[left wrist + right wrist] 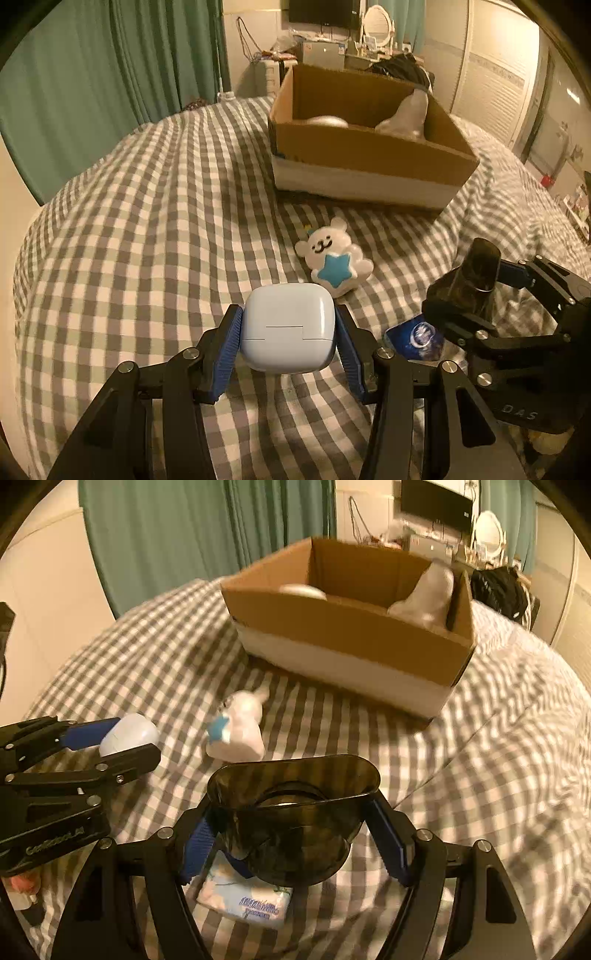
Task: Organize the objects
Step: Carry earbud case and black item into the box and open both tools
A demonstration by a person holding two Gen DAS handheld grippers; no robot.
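Left claw (290, 345): I grip one pale-blue rounded case (289, 326).
Right claw (295, 840): I clamp one dark smoky cap (293, 808).
Bed (147, 229): one bear toy (334, 256), one cardboard box (369, 155).

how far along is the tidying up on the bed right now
Done: two pale items lie in the open cardboard box. In hand: the left hand-held gripper clamps a pale blue rounded plastic case; the right hand-held gripper holds a dark translucent plastic cup. Left: the white bear toy with blue star and a tissue packet.
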